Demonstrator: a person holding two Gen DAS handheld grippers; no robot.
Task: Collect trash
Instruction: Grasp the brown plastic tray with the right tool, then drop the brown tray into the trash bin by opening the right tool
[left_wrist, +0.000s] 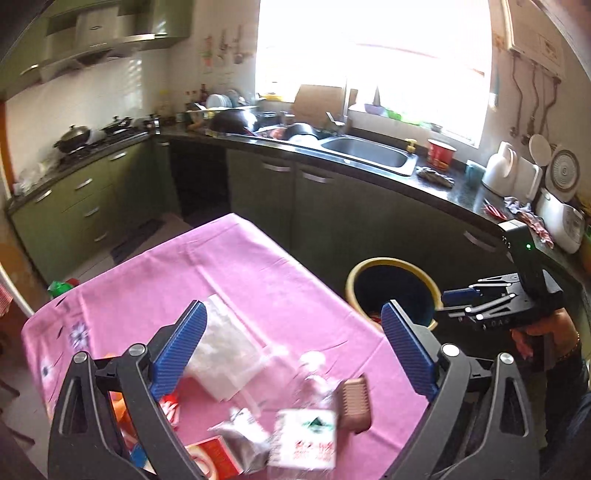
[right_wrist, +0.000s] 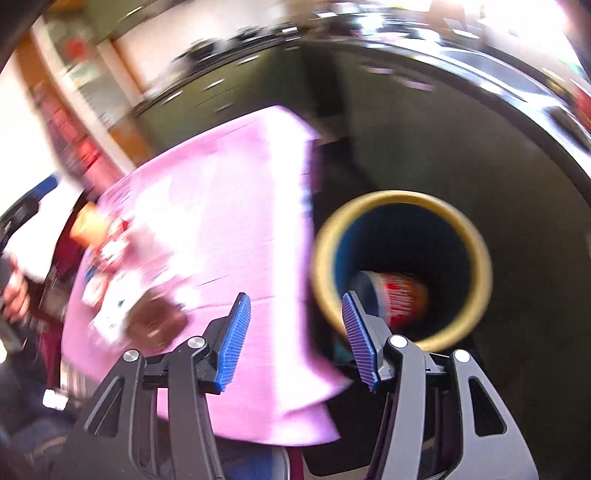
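Note:
A pink cloth covers the table (left_wrist: 236, 266). Trash lies on its near end: a clear plastic bag (left_wrist: 225, 347), a clear plastic bottle (left_wrist: 310, 417) with a white label, a brown ridged tray (left_wrist: 354, 402), a crumpled silver wrapper (left_wrist: 240, 435) and a red box (left_wrist: 218, 458). My left gripper (left_wrist: 291, 343) is open above this trash, holding nothing. A round bin with a yellow rim (left_wrist: 395, 288) stands on the floor right of the table. My right gripper (right_wrist: 295, 339) is open and empty over the table edge beside the bin (right_wrist: 402, 269), which holds a red cup (right_wrist: 399, 299). The right wrist view is blurred.
Green cabinets and a dark counter (left_wrist: 369, 173) with a sink (left_wrist: 369, 155) run behind the table. A stove with pots (left_wrist: 92, 136) is at the left. A rice cooker (left_wrist: 561, 221) and jug (left_wrist: 506, 170) stand at the right.

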